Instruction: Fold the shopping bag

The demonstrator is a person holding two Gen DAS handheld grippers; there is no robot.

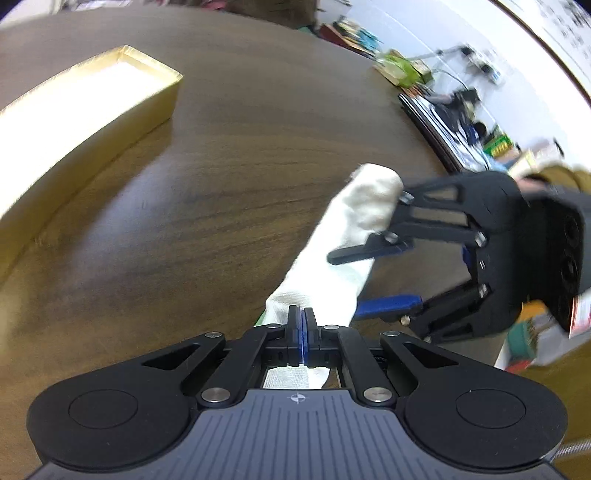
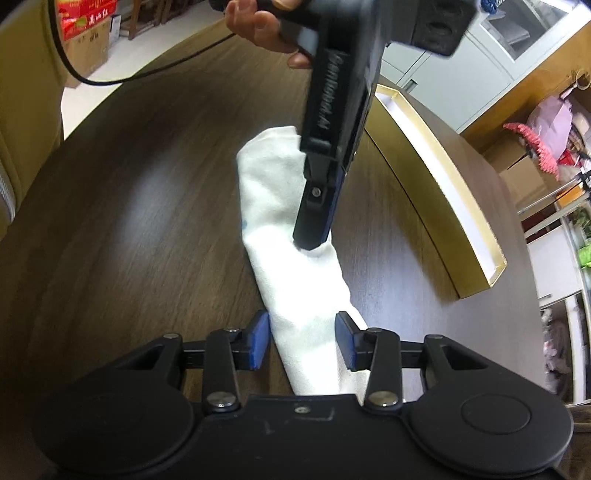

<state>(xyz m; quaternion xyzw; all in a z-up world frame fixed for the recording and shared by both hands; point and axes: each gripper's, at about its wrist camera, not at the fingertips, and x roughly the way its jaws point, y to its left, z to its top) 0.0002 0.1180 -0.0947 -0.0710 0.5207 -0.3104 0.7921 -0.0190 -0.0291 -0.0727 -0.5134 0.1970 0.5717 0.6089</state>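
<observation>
- Shopping bag: white cloth, rolled or folded into a long narrow strip, lying on the dark wood table.
- In the right wrist view the strip runs from the near edge between that gripper's fingers away to the far middle of the table.
- Left gripper: fingers pressed together, pinching a fold of the bag; the cloth bunches at the tips and shows again behind them, under the linkage.
- In the right wrist view the left gripper comes down from the top, tilted, tips pushed into the cloth around the middle of the strip; a hand holds its handle at the top edge.
- Right gripper: jaws partly spread, one blue pad on each side of the strip's near end; left pad just beside the cloth, right pad at its edge; cannot tell if either presses.
- In the left wrist view the right gripper enters from the right, upper finger across the bag, lower blue pad beside it.
- Gold box: open, shallow, white inside, on the table's far left in the left wrist view, well apart from the bag.
- Black cable trails across the far left in the right wrist view.
- Background clutter blurred.
</observation>
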